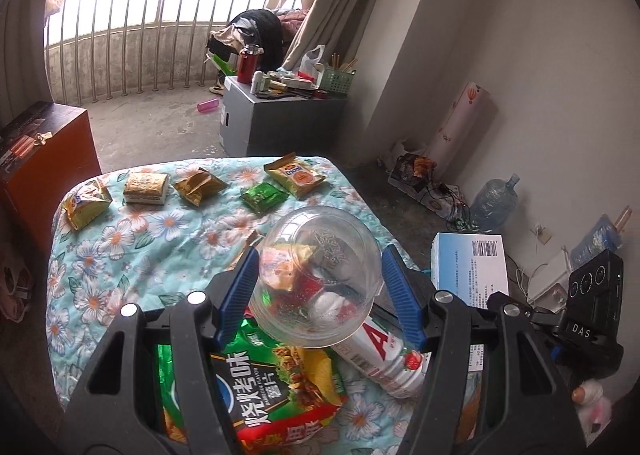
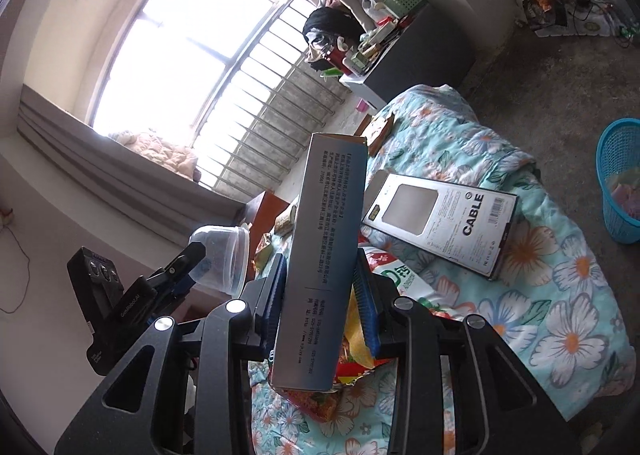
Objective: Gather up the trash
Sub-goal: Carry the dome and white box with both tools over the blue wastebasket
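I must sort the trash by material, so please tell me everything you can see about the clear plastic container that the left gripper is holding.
The clear plastic container is a round, transparent tub of thin plastic. It is tilted on its side. The blue pads of the left gripper press on its two sides and hold it above the floral quilt. Crumpled wrappers, yellow, red and white, lie inside it. The right wrist view shows a ridged rim or lid edge on it. Below it lie a green chip bag and a white bottle.
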Demonstrator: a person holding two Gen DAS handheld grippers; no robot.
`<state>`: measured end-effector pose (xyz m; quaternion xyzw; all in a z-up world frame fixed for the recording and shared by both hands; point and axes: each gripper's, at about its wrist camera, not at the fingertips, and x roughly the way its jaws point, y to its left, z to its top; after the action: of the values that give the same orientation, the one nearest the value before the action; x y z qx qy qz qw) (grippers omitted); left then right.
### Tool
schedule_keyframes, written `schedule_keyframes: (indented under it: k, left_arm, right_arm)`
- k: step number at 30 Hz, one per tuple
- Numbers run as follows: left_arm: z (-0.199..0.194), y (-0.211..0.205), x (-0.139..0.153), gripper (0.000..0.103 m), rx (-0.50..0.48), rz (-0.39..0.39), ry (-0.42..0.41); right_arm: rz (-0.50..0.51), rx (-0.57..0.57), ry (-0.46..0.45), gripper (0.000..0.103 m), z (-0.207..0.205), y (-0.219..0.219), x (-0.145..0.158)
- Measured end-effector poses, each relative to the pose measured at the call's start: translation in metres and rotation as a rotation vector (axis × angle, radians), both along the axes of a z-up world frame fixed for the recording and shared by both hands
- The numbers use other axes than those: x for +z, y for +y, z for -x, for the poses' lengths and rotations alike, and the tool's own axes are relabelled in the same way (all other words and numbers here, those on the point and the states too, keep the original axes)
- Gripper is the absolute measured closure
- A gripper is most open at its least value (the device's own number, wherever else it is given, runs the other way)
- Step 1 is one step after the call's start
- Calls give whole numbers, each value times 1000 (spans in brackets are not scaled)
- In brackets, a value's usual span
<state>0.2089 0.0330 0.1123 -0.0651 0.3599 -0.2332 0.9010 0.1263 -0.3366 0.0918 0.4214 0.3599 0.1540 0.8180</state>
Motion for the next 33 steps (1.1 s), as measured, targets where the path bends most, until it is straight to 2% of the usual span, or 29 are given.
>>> schedule_keyframes:
  k: [7,15,20,26,30,33]
  left_arm:
    - [1,-91,5,43,-163,-1,32]
    - [-8,-234,-12,43,-374,-53,84]
    - [-16,-337,-47,43,-508,-137,133]
    - [-27,-445,-110,43,-626,-266,195]
    - [-36,-492,-152,43,-646,-313,243]
    - [-43,-519,-177,42,-625,-310,254]
  right_arm:
    - [-16,-182,-23,70,41,-85,-4]
    - [7,-450,23,70,82,-200,-31]
    - [15,-586,104,70,96,-260,-68]
    - [-7,-675,237,70,89,-315,-130]
    - [-22,-686,317,70,71,-343,-175]
    - [-32,-669,364,69,52,-359,-209]
